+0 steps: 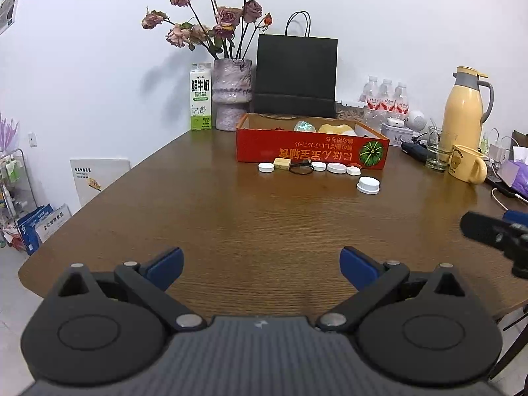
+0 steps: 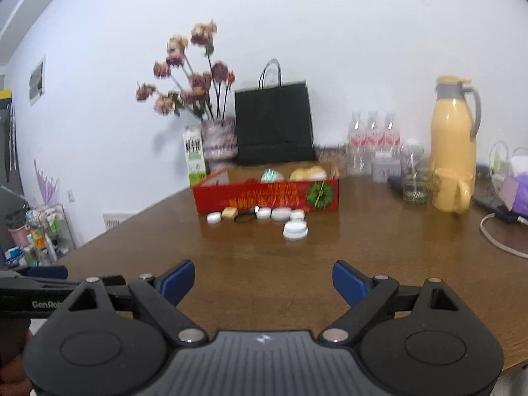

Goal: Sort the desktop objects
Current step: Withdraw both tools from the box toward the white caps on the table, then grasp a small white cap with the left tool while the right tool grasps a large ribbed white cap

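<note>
Holding both grippers low over the near end of the wooden table (image 1: pixel 264 224), you have the left gripper (image 1: pixel 261 265) with its blue-padded fingers spread wide and nothing between them, and the right gripper (image 2: pixel 263 280) spread the same way, also empty.

Your sorting pieces lie well ahead, in a row just in front of the red box (image 1: pixel 310 151): a small white cap (image 1: pixel 266 167) at the left, then a tan block (image 1: pixel 282 163), a coiled black cable (image 1: pixel 301 168), and three more white caps (image 1: pixel 335 167). A larger white lid (image 1: pixel 368 185) sits a little nearer to you, to the right of the row. Inside the box you can see a pale yellow item (image 1: pixel 335 128) and a shiny greenish one (image 1: pixel 304 126).

Behind the box stand a black bag (image 1: pixel 296 76), a vase (image 1: pixel 231 94) of dried roses and a milk carton (image 1: pixel 200 96). To the right are bottles (image 1: pixel 386 97), a yellow jug (image 1: pixel 463 109), a glass (image 1: pixel 437 150) and a yellow mug (image 1: pixel 467 166). The right wrist view is blurred.
</note>
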Available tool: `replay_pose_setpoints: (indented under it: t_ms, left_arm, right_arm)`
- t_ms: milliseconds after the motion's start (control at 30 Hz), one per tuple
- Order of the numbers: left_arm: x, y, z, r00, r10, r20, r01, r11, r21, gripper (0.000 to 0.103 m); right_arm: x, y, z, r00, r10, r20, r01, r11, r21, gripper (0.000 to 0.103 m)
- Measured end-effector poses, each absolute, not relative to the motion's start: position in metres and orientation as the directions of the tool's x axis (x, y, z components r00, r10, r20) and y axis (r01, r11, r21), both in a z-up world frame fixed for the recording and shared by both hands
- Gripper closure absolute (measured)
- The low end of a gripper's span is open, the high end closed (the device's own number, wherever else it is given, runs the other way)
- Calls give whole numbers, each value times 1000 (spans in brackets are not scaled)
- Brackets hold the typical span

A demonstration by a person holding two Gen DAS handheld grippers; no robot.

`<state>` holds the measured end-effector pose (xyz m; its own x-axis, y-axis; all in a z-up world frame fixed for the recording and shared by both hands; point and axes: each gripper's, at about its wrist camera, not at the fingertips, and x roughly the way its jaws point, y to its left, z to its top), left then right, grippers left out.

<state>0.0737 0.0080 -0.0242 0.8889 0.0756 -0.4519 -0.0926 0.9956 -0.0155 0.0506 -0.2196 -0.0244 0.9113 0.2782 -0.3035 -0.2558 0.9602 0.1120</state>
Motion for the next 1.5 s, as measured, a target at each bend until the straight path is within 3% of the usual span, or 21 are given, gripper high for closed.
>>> replay_pose_setpoints:
  t_ms: [200, 500, 833, 1067, 1267, 1300, 1333, 1500]
  left_arm:
    - [68, -1, -26, 900, 54, -434, -55, 998, 10, 0]
    - [80, 0, -33, 885, 23, -464, -34, 999, -17, 0]
    - [159, 17, -18, 884, -16, -468, 20, 1000, 3, 0]
    - [221, 28, -21, 847, -78, -526, 84, 996, -14, 6]
    - [280, 48, -22, 805, -125, -580, 98, 992, -78, 16]
    - [290, 49, -23, 803, -126, -583, 100, 992, -76, 17]
    - [299, 50, -24, 803, -112, -585, 90, 994, -66, 17]
    - [341, 43, -34, 809, -42, -587, 92, 994, 56, 20]
  right_arm:
    - [49, -223, -23, 918, 271, -290, -243, 961, 130, 13]
    - [64, -221, -35, 899, 276, -340, -254, 961, 111, 12]
    - [141, -216, -31, 859, 301, -415, -310, 950, 48, 14]
    - [198, -201, -30, 842, 293, -452, -336, 942, -16, 16]
    - [246, -195, -37, 821, 296, -488, -327, 945, 24, 22]
    - [255, -194, -39, 812, 296, -504, -323, 946, 35, 29]
    - [265, -193, -41, 801, 293, -523, -315, 948, 49, 34]
    - [299, -187, -53, 770, 264, -581, -280, 958, 64, 37]
